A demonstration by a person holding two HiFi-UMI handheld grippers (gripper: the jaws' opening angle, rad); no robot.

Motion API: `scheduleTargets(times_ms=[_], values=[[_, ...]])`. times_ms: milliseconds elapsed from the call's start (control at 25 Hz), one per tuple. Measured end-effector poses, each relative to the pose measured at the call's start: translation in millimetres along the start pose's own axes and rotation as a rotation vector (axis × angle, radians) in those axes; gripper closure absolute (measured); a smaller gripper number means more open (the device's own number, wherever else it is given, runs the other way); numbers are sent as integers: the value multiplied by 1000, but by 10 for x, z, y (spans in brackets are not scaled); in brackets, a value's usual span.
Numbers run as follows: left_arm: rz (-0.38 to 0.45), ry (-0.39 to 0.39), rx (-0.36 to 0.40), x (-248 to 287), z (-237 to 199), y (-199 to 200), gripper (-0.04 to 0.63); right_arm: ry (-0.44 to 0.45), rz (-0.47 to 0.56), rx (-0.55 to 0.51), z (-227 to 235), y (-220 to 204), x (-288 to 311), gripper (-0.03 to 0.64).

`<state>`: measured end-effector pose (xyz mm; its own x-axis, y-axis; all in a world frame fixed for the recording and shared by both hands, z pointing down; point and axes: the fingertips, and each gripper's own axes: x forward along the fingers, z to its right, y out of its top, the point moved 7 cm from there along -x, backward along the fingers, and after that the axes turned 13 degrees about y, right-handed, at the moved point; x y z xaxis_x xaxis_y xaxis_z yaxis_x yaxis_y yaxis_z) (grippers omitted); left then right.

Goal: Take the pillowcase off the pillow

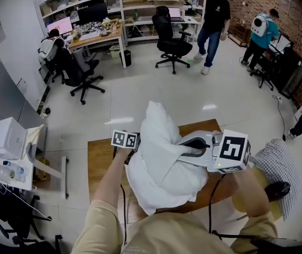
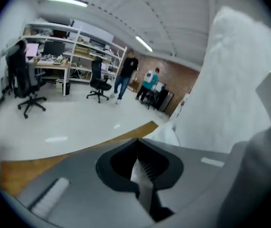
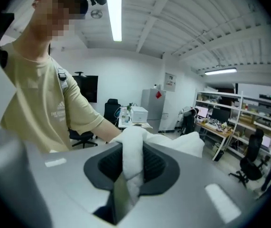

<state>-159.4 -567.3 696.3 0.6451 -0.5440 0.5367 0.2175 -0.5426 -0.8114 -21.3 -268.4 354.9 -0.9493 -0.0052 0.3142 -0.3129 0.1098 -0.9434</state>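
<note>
Here we go: the pillow (image 1: 158, 136) is up in the air above the wooden table (image 1: 100, 160), a white bundle carried between both tools! The right gripper (image 3: 133, 148), over the table's right part, has its jaws pinching a thick fold of the white pillowcase (image 3: 130, 161). The left gripper (image 2: 137, 144), over the table's left part, has its jaws pressed tight together, with only a pale sliver in the seam, and I can't tell whether that is cloth. My read is early going: the cover looks to be on, its loose hem hanging toward the table and no bare pillow showing, so the whole pull-off is left. Writing? Hardly any: the marker cubes (image 1: 232, 148) carry black-and-white squares, no letters, and the chest print on the person's shirt (image 3: 40, 103) is too small to read
</note>
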Motion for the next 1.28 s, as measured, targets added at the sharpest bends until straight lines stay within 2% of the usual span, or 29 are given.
scheduleTargets(times_ms=[40,80,160,320,400,480,560,600,760,880,960,1040,1080,1120,1200,1280], values=[[84,-38,-57,-74,-14,8,589,-3,-6,-13,66,-86,-49,554],[156,-53,-83,-179,-22,66,583,-14,7,-6,125,-139,-105,554],[229,-37,-56,-415,-37,218,558,-76,32,35,270,-191,-219,552],[337,-50,22,-1153,168,580,437,-292,82,189,755,-363,-389,552],[429,-73,75,-1615,493,789,425,-359,120,275,1000,-455,-480,552],[503,-86,142,-2013,924,921,418,-370,152,342,1188,-514,-557,552],[550,-90,196,-2320,1394,978,317,-359,164,374,1324,-517,-623,552],[566,-96,222,-2433,1634,986,291,-354,162,378,1377,-504,-653,552],[595,-150,288,-2542,2490,871,292,-344,155,386,1557,-488,-717,551],[551,-189,354,-2309,2940,598,293,-351,164,416,1665,-590,-697,551],[501,-144,392,-2027,3104,360,293,-348,171,430,1658,-673,-686,551],[499,-18,423,-1800,3120,208,315,-338,169,431,1639,-704,-683,551],[519,42,429,-1726,3088,181,431,-335,167,428,1644,-701,-696,551],[543,65,416,-1655,3047,148,538,-335,171,427,1654,-702,-722,549],[557,-10,322,-1459,2935,-94,572,-352,218,436,1669,-764,-791,551],[483,-70,245,-1145,2694,-676,575,-370,292,461,1673,-891,-872,554]])
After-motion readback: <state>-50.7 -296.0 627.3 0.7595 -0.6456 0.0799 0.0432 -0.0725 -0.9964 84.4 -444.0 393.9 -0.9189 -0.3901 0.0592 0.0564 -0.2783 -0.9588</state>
